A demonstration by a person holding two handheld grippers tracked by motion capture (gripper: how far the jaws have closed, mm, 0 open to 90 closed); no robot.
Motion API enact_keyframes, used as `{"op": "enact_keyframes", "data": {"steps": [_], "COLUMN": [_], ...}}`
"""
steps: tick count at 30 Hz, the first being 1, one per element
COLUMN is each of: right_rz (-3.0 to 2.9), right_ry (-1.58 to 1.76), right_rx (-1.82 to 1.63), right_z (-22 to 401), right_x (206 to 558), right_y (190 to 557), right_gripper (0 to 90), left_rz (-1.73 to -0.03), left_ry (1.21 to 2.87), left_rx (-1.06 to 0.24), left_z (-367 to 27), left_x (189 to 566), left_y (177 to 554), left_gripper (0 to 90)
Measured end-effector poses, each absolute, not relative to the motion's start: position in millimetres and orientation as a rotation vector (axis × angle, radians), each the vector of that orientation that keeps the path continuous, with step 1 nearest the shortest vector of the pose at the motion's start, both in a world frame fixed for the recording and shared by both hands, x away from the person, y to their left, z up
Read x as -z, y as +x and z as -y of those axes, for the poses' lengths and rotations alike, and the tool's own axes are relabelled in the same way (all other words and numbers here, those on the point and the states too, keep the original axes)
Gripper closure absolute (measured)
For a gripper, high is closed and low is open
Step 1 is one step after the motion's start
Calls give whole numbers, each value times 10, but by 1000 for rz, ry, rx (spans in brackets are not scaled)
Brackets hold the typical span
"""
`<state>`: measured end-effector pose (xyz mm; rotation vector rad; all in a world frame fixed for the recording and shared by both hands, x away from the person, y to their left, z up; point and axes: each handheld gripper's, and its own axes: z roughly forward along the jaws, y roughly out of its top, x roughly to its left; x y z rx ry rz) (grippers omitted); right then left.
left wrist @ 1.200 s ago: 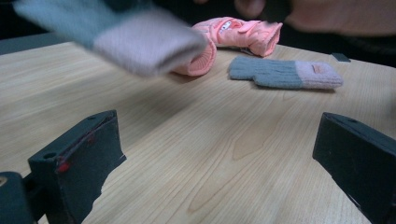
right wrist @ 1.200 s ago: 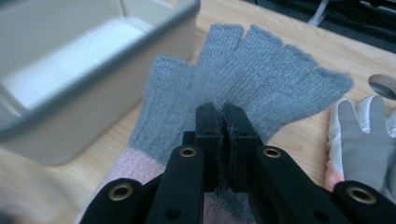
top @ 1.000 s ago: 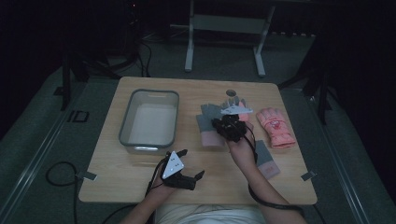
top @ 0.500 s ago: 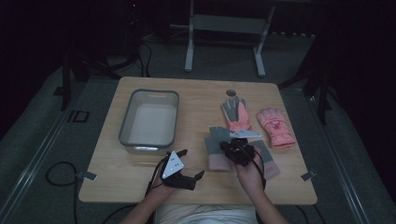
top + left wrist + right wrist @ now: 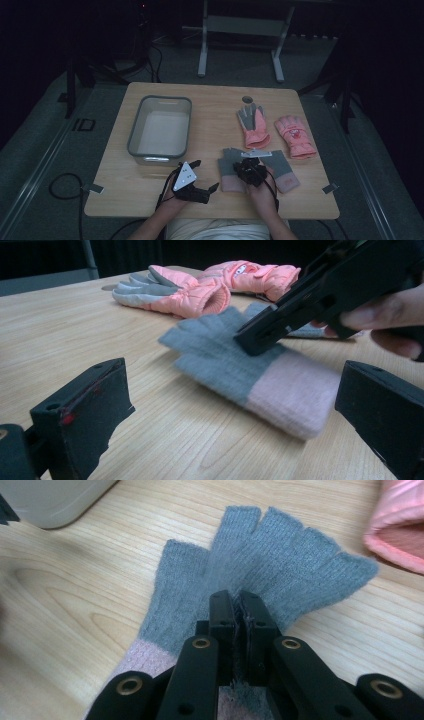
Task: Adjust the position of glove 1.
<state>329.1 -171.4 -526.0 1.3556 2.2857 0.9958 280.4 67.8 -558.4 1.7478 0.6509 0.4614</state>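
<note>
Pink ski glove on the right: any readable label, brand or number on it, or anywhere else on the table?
Pink ski glove: a small printed patch on its back, too small and blurred to read.
Grey tub, knit glove, both grippers: no legible text.

I find no text, number or brand that I can read in any of my views. The nearest thing to a mark is a small dark print on the back of the pink padded glove (image 5: 295,135) at the right of the high view; it also shows at the top of the left gripper view (image 5: 255,276), but it is too small and blurred for me to tell whether it is lettering or a picture. A floor marking (image 5: 83,124) left of the surface (image 5: 210,105) looks like characters, but I cannot make them out.
</note>
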Motion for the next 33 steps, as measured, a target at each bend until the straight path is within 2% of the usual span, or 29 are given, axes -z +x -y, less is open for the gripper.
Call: {"op": "enact_keyframes", "data": {"steps": [15,23,30,33], "right_rz": [-2252,-2264,-2303,-2287], "right_ry": [1400,1394,1203,1132], "right_rx": [-984,-988,-1069,-1069], "right_z": [1664,1677,1866,2055], "right_x": [5446,5458,5128,4981], "right_y": [3434,3445,3433,3453], "right_gripper": [852,768,649,635], "left_rz": [-640,-641,-638,-640], "left_ry": [1755,1754,1753,1752], "left_rx": [-464,-460,-456,-455], "left_z": [-672,-673,-674,-672], "left_x": [5584,5584,5584,5584], "left_y": [2798,2800,2800,2801], "left_gripper": [8,8,8,8]}}
